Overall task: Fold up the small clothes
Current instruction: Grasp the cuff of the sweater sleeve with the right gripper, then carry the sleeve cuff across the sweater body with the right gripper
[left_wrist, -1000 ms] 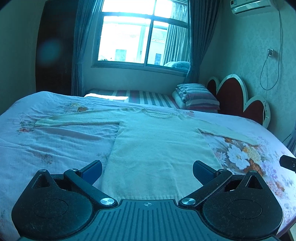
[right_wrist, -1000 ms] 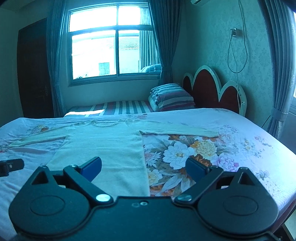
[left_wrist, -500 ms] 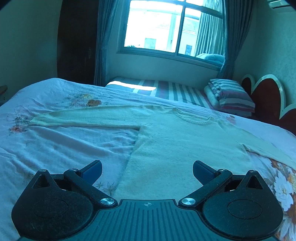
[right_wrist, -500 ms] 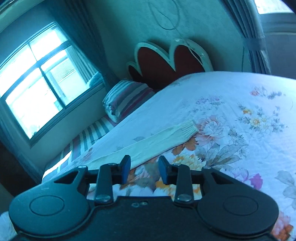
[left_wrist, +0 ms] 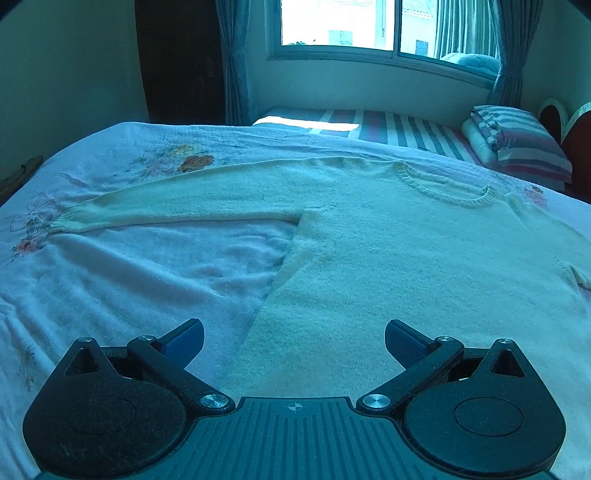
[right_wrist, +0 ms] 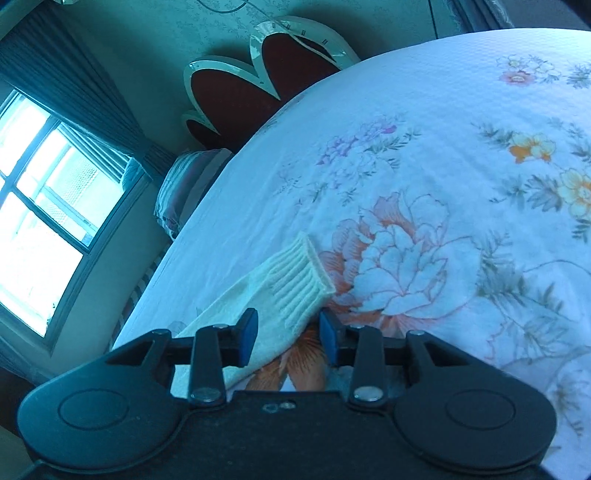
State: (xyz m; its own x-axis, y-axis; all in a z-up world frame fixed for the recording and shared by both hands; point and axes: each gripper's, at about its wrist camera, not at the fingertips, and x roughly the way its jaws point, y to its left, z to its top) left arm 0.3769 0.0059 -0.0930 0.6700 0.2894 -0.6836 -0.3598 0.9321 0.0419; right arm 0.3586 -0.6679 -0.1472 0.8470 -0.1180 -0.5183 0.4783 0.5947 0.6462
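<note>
Right now the sweater (left_wrist: pixel 388 236) is lying flat on the bed (left_wrist: pixel 122 273), front up, with both sleeves stretched out to the sides. Its neck hole is pointing toward the window (left_wrist: pixel 340 22), and its bottom edge is lying nearest the left gripper (left_wrist: pixel 294 341). No fold is made yet, so I think the job is only starting, and the step in hand is picking up a sleeve.

Out from the sweater's body, the right sleeve (right_wrist: pixel 258 295) is reaching across a big orange flower printed on the bed cover. The ribbed cuff (right_wrist: pixel 301 275) at its end is lying flat. The right gripper (right_wrist: pixel 288 334) is sitting low over this sleeve, with the cloth running between its two blue pads. The jaws have just been closing, then easing apart a little, and they are partway closed now. The pads are not squeezing the cloth yet, so nothing is being held.

Back by the sweater's bottom edge, the left gripper is hanging with its jaws wide apart, holding nothing.

Next, I think the right gripper needs to pinch the sleeve near the cuff, then lift it and carry it over the sweater's chest.
</note>
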